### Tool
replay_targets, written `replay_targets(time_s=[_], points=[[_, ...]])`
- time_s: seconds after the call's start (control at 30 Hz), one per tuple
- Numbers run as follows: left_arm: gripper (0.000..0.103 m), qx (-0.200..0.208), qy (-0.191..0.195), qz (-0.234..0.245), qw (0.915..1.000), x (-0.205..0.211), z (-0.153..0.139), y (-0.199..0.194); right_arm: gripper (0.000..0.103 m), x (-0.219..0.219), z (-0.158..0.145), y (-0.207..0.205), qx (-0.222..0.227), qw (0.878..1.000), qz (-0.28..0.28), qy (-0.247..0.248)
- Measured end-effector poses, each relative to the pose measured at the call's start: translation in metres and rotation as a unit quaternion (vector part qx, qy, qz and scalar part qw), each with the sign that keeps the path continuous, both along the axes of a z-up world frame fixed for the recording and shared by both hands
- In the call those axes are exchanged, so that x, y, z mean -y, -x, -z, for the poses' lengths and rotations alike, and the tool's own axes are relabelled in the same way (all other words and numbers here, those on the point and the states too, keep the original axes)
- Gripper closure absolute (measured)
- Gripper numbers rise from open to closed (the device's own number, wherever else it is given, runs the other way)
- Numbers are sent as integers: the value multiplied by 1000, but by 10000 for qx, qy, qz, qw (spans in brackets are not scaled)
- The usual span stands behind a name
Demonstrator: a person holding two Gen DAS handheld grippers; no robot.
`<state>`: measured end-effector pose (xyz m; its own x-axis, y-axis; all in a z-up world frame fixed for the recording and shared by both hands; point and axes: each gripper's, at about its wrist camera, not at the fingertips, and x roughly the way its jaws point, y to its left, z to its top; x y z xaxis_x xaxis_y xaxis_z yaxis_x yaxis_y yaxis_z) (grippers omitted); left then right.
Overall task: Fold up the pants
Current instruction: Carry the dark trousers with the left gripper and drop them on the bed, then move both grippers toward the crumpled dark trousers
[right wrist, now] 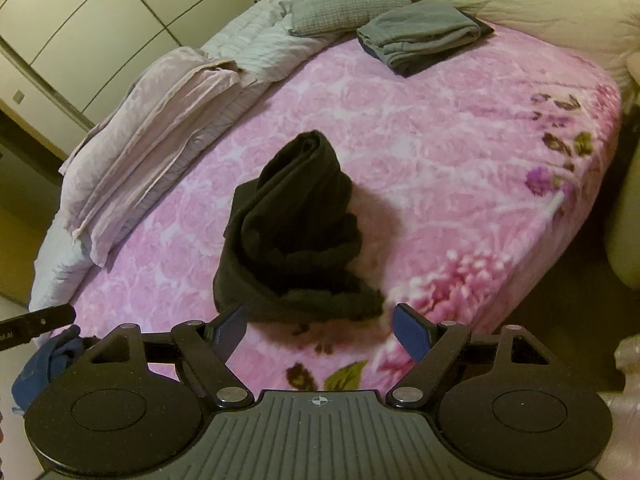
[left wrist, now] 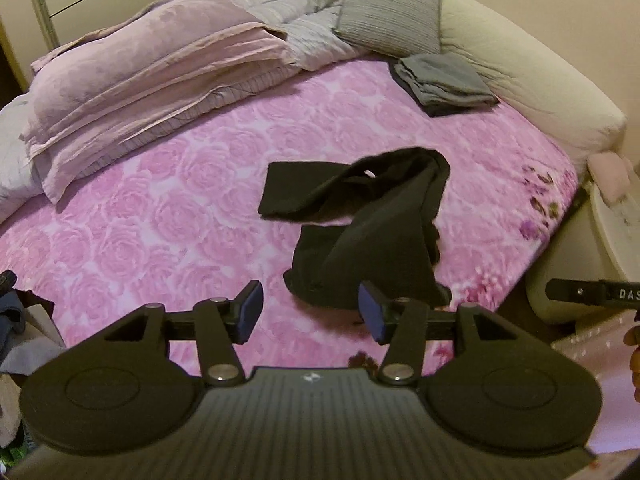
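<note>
We see warm, dim indoor light with a yellowish cast; glare brightens the wardrobe doors (right wrist: 60, 8) at upper left. Both fisheye views bow the bed (left wrist: 168, 208) and darken the corners, and the black pants (right wrist: 296, 232) cast a soft shadow rightward and look slightly blurred.

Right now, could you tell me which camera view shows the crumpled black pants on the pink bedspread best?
The left wrist view: the crumpled black pants sprawl there, one end stretched out flat. The right wrist view shows the same pants foreshortened into one bunched heap.
</note>
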<state>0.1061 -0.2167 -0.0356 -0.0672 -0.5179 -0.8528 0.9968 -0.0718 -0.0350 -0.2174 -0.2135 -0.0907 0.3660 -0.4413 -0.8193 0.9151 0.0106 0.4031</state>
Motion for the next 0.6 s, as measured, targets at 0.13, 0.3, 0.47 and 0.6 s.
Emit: replay_targets(time_s=[0.13, 0.3, 0.47, 0.6], points=[[53, -44, -38, 207, 9998, -16, 5, -8, 25, -18, 0, -11, -62, 9999, 112, -14], [53, -71, -103, 310, 9994, -31, 9, -14, 25, -33, -4, -19, -132, 9998, 130, 13], [52, -90, -111, 283, 9995, -38, 9, -13, 25, -36, -6, -18, -172, 9998, 96, 52], [52, -73, -134, 200, 9997, -41, 10, -6, 25, -34, -5, -12, -191, 9998, -13, 23]])
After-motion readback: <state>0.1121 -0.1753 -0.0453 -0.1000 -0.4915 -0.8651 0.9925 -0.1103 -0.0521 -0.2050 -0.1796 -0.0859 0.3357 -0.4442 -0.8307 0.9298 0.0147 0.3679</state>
